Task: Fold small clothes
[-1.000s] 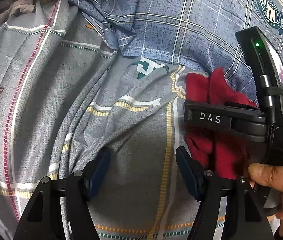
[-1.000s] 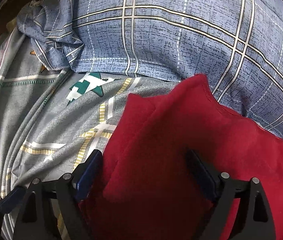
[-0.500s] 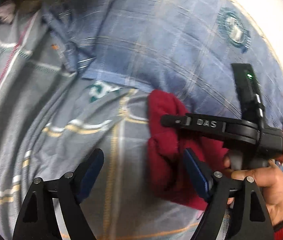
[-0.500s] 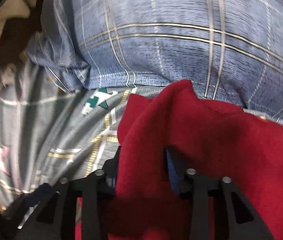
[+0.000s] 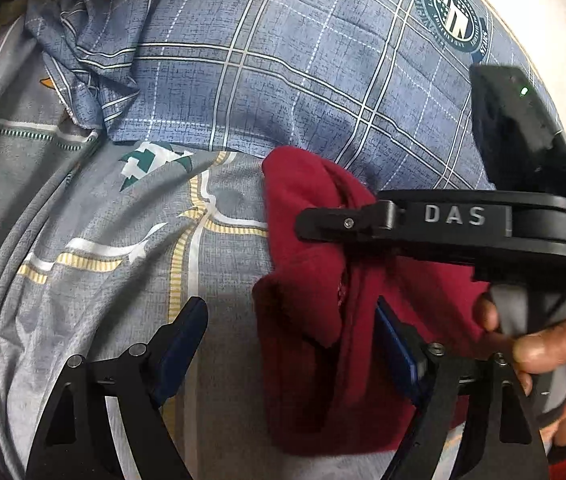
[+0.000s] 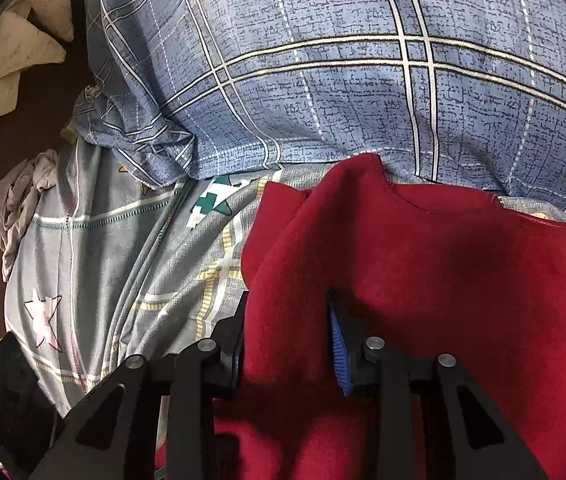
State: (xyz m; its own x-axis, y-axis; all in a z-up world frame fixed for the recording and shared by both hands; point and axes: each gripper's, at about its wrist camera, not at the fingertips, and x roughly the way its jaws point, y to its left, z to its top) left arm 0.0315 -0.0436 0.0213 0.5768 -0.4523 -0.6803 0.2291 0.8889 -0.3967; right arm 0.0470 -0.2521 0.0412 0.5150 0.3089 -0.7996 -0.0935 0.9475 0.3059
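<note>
Currently right tongs (image 6: 289,344) pinching red garment (image 6: 423,256), left tongs (image 5: 291,344) spread wide.

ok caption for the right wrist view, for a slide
Right gripper shut on a bunched fold of the red garment over the patterned bedsheet.

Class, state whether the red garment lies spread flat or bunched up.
Bunched up. The red garment stands in thick folds on the bedsheet, with the right gripper shut on one fold.

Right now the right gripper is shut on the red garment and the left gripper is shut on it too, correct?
Not quite. The right gripper is shut on the red garment, but the left gripper is open: the left wrist view shows its jaws spread wide, cloth lying between them ungripped.
</note>
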